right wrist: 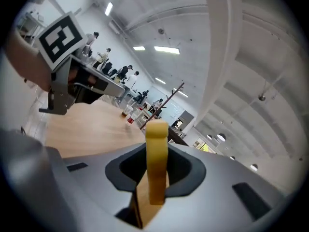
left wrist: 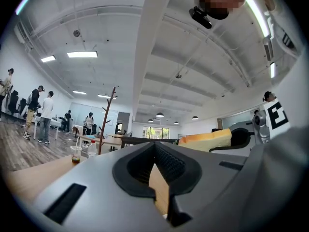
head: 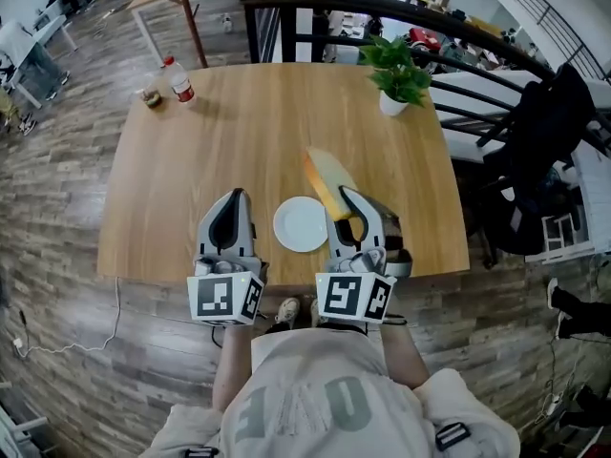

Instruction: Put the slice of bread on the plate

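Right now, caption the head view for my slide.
Right tool holds a bread slice beside the white plate.

The broad middle of the light wooden worktop (head: 248,132) is open for passing. Near its front edge, the small round white plate (head: 301,223) sits hemmed between the left tool (head: 234,198) and the right tool (head: 346,198), and the right tool's pale yellow slice of bread (head: 327,181) juts past the plate's right rim. A clear red-labelled plastic bottle (head: 179,80) and a small cup (head: 150,97) block the far left corner. A green plant in a white pot (head: 395,72) blocks the far right.
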`<state>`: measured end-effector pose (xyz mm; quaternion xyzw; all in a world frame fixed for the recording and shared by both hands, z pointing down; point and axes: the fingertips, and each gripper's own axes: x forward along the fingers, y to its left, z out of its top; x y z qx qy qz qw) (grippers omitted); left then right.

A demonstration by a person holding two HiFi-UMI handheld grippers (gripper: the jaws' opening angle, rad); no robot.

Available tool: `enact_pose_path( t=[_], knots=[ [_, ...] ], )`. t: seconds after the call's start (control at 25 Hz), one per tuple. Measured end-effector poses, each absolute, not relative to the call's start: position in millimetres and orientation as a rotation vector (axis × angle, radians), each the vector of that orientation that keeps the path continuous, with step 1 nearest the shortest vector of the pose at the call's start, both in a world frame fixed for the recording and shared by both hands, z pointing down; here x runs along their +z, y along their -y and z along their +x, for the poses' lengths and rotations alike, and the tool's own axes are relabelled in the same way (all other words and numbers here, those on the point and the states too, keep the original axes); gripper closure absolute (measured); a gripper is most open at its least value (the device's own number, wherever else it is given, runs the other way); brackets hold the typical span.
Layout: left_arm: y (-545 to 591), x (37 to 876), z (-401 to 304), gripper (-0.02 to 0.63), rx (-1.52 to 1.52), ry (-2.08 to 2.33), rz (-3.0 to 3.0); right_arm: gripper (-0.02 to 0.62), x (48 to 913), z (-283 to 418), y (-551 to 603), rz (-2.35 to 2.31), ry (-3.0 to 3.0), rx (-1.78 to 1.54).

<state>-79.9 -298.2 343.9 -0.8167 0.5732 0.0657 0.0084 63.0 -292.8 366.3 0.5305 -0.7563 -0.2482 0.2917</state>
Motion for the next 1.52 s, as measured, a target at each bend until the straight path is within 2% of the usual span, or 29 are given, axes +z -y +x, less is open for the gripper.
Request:
enact_pose_path(
  t=[0.4, 0.96, 1.52],
  knots=[
    [293, 377, -97, 0.598, 0.145, -1.862, -2.587, 0.503, 422, 28, 298, 1.126, 1.756, -0.829],
    [291, 423, -107, 0.598, 0.058, -1.931, -2.671, 0.503, 534, 31, 296, 0.892, 1.591, -0.748],
    [283, 447, -124, 0.598, 0.031, -2.015, -2.66, 0.503, 593, 26, 302, 0.784, 1.525, -0.697]
  ],
)
